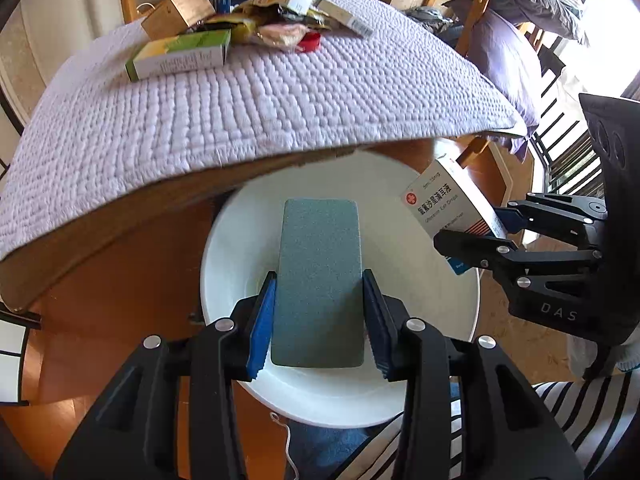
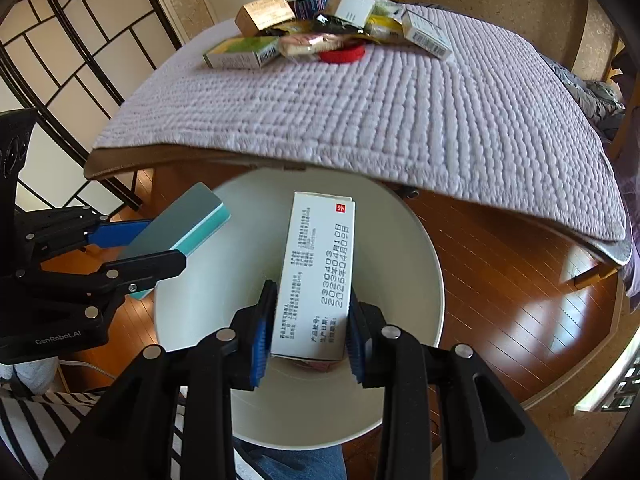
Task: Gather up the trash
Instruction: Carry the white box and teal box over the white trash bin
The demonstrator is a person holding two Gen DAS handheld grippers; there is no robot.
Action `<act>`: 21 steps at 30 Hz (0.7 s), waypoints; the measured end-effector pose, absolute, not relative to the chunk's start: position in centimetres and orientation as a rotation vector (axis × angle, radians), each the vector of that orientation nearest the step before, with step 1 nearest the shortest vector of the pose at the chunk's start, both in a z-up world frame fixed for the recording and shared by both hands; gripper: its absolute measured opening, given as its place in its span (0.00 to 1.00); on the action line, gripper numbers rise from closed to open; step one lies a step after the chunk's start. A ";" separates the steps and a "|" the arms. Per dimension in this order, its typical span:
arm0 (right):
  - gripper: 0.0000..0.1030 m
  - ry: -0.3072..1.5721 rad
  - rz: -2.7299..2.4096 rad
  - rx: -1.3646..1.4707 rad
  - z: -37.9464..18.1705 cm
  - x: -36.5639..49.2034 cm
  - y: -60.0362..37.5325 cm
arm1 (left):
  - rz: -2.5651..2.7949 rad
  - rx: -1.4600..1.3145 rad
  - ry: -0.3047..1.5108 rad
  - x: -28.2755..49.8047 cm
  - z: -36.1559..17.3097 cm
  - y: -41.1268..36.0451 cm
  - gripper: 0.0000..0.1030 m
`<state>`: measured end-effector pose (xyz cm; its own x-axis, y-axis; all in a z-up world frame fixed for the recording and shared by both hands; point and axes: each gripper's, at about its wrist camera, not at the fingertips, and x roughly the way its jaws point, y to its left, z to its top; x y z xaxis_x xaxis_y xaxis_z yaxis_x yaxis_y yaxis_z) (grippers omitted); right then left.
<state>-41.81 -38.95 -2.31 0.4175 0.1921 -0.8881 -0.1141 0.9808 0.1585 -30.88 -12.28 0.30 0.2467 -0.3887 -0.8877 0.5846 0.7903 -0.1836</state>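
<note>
The left gripper (image 1: 320,316) clamps a grey-green block (image 1: 320,280), the right gripper (image 2: 308,320) a white medicine box (image 2: 316,276); both hang over the white bin (image 2: 400,264), apparently ready to drop; more trash (image 2: 320,28) waits on the quilted table (image 2: 360,120).

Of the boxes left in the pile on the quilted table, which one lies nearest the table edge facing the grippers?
The green-and-white box, lying flat at the front left of the pile. The gold box and the other boxes sit farther back.
</note>
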 end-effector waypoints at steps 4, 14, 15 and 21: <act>0.31 1.135 0.175 0.062 -3.0 -42.1 -38.9 | -0.669 0.210 1.156 -31.2 -0.4 -12.4 0.42; 0.31 1.161 0.162 0.052 -4.6 -42.4 -38.4 | -0.649 0.247 1.189 -31.5 -2.2 -12.4 0.42; 0.31 1.165 0.161 0.043 -4.8 -42.3 -38.3 | -0.646 0.251 1.193 -31.5 -2.4 -12.4 0.42; 0.31 1.184 0.157 0.034 -5.7 -42.2 -37.8 | -0.630 0.268 1.211 -31.5 -3.5 -12.3 0.42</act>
<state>-42.17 -37.85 -5.71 0.3679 0.1398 -0.9193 -0.1044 0.9886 0.1086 -31.48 -12.33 -3.45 0.2089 -0.3083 -0.9281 0.5833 0.8010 -0.1347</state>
